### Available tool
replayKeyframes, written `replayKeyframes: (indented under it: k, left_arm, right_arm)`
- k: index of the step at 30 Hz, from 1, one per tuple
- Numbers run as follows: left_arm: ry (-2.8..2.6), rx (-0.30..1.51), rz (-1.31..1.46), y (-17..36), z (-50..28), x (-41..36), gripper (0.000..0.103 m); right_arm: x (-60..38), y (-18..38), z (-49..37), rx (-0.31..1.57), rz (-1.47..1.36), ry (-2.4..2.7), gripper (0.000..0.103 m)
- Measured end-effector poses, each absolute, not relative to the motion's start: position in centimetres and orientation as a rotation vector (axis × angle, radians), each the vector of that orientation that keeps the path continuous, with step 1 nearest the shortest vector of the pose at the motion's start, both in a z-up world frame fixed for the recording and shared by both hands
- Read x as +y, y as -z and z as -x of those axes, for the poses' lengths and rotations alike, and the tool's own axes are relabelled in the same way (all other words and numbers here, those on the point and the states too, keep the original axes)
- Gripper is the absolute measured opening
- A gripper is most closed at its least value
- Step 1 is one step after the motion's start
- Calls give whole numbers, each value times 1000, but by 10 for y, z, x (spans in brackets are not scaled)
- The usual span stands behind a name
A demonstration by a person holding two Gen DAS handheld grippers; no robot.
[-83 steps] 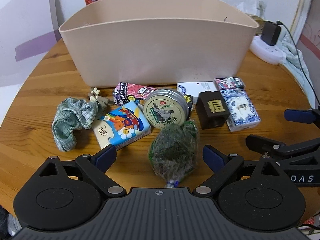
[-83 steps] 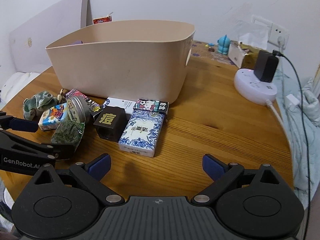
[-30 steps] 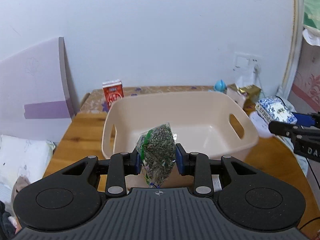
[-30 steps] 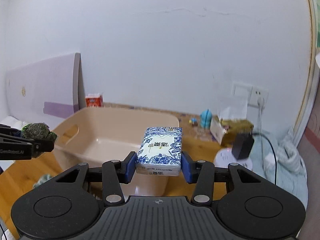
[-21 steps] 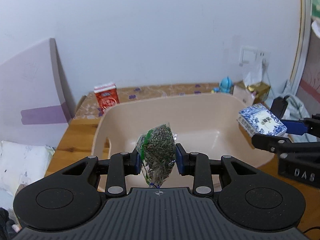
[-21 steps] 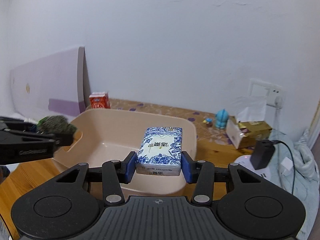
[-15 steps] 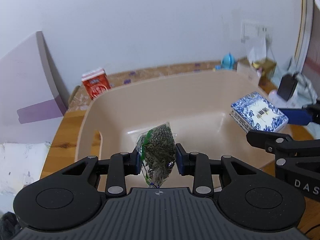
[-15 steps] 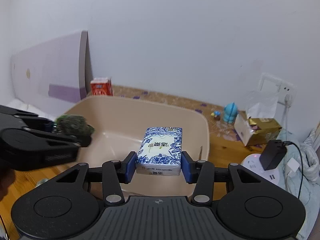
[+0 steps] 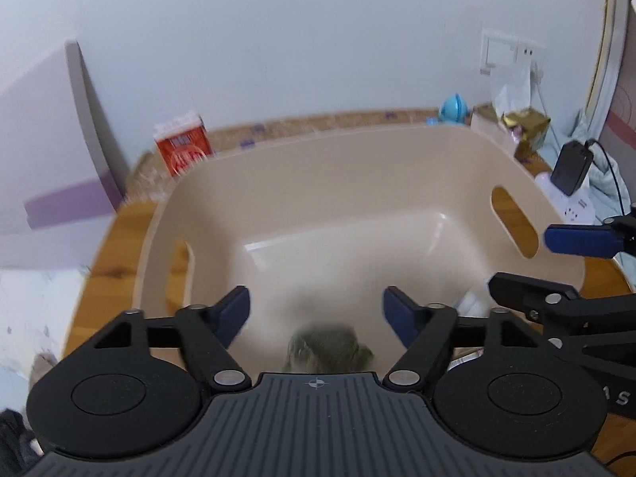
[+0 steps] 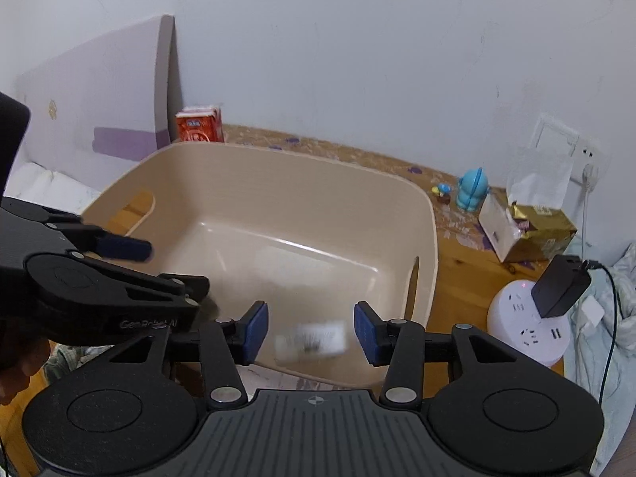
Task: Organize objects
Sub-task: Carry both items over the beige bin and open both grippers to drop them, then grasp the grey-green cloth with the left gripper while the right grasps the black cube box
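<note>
Seed packet (image 9: 328, 348) dropped below left gripper (image 9: 316, 312)

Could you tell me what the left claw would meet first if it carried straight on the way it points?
Probably the blurred green packet dropping between the left claw's just-opened jaws, then the bin's floor; depth is unclear.

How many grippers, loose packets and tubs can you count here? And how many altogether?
Hand-held grippers, jaws just been opening: 2, the left hand-held gripper and the right hand-held gripper
Loose packets: 2, the green packet and the blue-and-white pack
Tubs: 1, the beige tub
Total: 5
</note>
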State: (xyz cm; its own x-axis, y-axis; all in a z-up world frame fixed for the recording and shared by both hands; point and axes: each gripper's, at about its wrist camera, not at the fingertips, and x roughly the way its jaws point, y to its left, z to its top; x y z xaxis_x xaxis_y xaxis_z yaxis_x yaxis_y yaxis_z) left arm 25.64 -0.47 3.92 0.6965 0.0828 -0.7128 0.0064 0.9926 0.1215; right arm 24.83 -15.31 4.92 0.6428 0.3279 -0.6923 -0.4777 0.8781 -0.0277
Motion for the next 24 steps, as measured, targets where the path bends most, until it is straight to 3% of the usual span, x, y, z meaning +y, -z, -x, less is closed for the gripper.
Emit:
replayKeyframes:
  k: [11, 17, 24]
  left_arm:
    - [-79, 721, -118, -69, -206, 15, 87]
    - [-88, 702, -135, -71, -177, 30, 89]
    - [-86, 751, -142, -52, -156, 51, 90]
  right_arm:
    - [-175, -75, -204, 633, 160, -442, 96]
    - [-178, -73, -183, 624, 168, -444, 103]
    - [-175, -54, -171, 673, 171, -455, 103]
